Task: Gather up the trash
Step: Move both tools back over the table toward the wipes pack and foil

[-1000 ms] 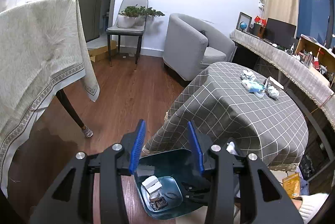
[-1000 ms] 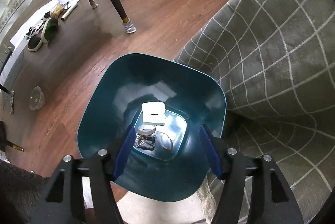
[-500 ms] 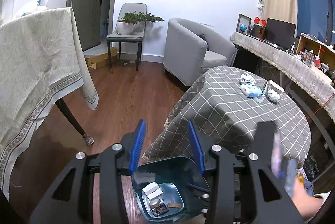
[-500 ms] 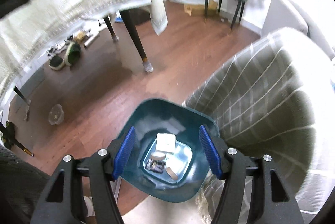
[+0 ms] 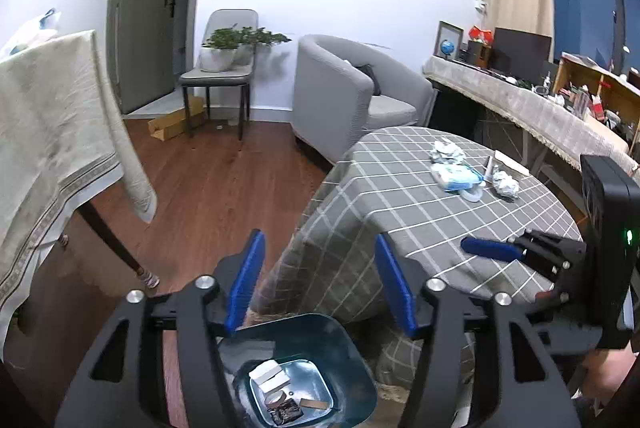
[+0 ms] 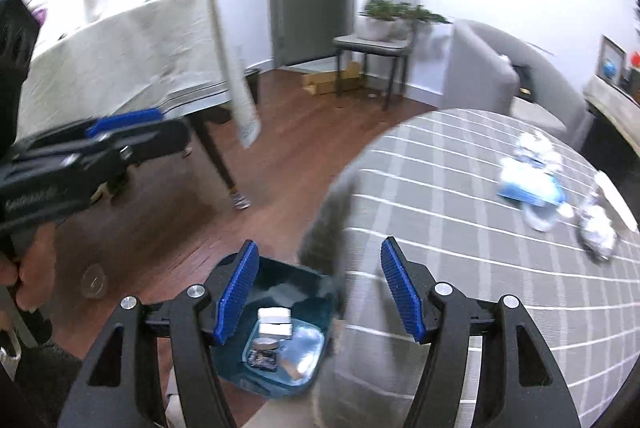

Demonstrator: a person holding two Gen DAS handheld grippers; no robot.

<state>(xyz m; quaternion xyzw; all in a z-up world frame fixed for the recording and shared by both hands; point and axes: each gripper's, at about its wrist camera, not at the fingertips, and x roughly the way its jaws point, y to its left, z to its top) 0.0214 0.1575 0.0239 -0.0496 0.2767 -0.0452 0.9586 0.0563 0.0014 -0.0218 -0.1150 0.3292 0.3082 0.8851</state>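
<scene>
Nearest the left wrist camera, the left gripper [image 5: 320, 284] shows two black plastic arms tipped with ribbed blue pads; its jaws have just been opening and now stand moderately apart with nothing between them. Below them on the floor sits the trash bin [image 5: 344, 344], a dark teal container of glossy plastic with rounded corners and flaring walls. At its bottom lie a white rectangular box [image 5: 265, 372], a small round ring-like item, a dark crinkled wrapper [image 5: 285, 411] and a flat tan strip [image 5: 314, 404].

The right gripper [image 6: 318, 294], of the same build, holds its jaws at a similar middle width, empty, above the bin's rim and the edge of the round table [image 6: 460, 248]. The table wears a grey cloth with a white grid that hangs in soft folds beside the bin.

Further back on the cloth the remaining trash lies grouped near the far right side: a crumpled white tissue [image 5: 446, 150], a blue-and-white soft packet [image 5: 456, 177], a small clear round lid [image 5: 472, 194] and a crumpled silvery ball [image 5: 505, 184].

Beyond, a wood-grain floor [image 5: 208, 196] leads to a smooth grey tub armchair [image 5: 344, 96], and a grey chair [image 5: 224, 68] bearing a potted plant.
</scene>
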